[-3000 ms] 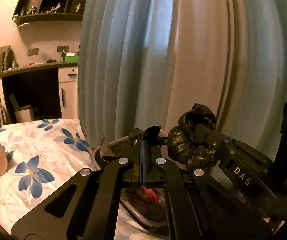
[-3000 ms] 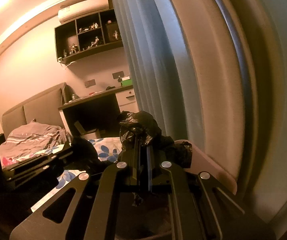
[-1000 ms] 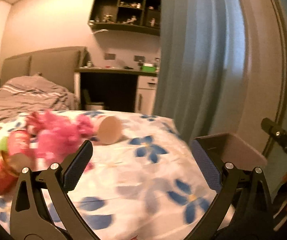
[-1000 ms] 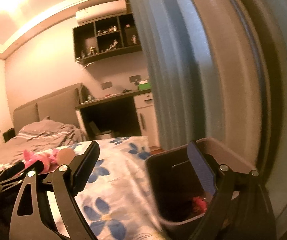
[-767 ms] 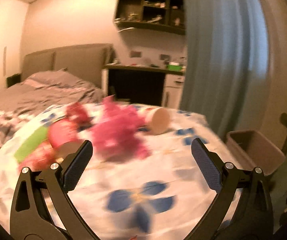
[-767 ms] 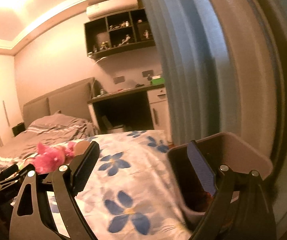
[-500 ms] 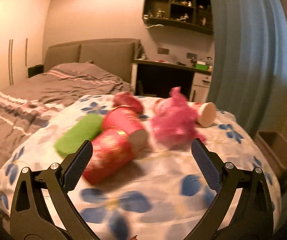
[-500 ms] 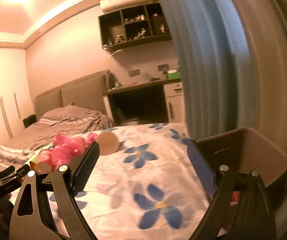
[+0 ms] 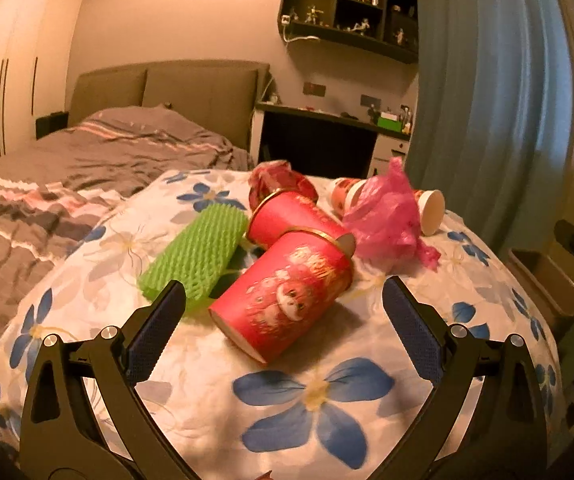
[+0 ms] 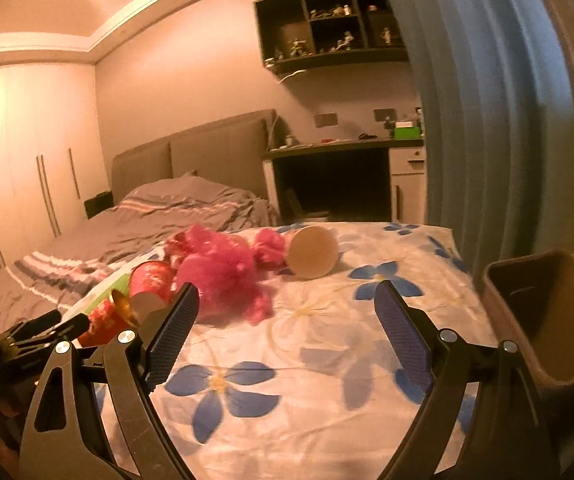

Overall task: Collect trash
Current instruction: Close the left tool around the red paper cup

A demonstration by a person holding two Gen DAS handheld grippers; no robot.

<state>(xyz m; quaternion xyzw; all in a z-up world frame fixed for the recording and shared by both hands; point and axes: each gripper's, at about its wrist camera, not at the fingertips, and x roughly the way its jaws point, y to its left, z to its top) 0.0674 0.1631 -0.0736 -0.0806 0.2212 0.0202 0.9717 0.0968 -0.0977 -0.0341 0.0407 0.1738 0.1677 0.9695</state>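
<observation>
Trash lies on a floral cloth (image 9: 319,392). In the left wrist view a red paper cup (image 9: 287,296) lies on its side just ahead of my open, empty left gripper (image 9: 283,312). Behind it are a second red cup (image 9: 291,216), a green foam net (image 9: 199,248), a pink plastic bag (image 9: 387,220), a crumpled red wrapper (image 9: 275,176) and a cup (image 9: 431,208) showing its pale base. My right gripper (image 10: 287,320) is open and empty, short of the pink bag (image 10: 223,272) and the pale-based cup (image 10: 313,252). A brown bin (image 10: 547,312) stands at the right.
A bed with grey striped bedding (image 9: 67,168) lies to the left. A dark desk (image 10: 339,176) and wall shelves (image 10: 327,28) stand behind. A blue curtain (image 9: 487,100) hangs on the right. The bin also shows in the left wrist view (image 9: 547,280).
Both grippers let go of the black bags, opened, and swung left from the bin and curtain toward the trash pile. The left gripper has come close to the near red cup.
</observation>
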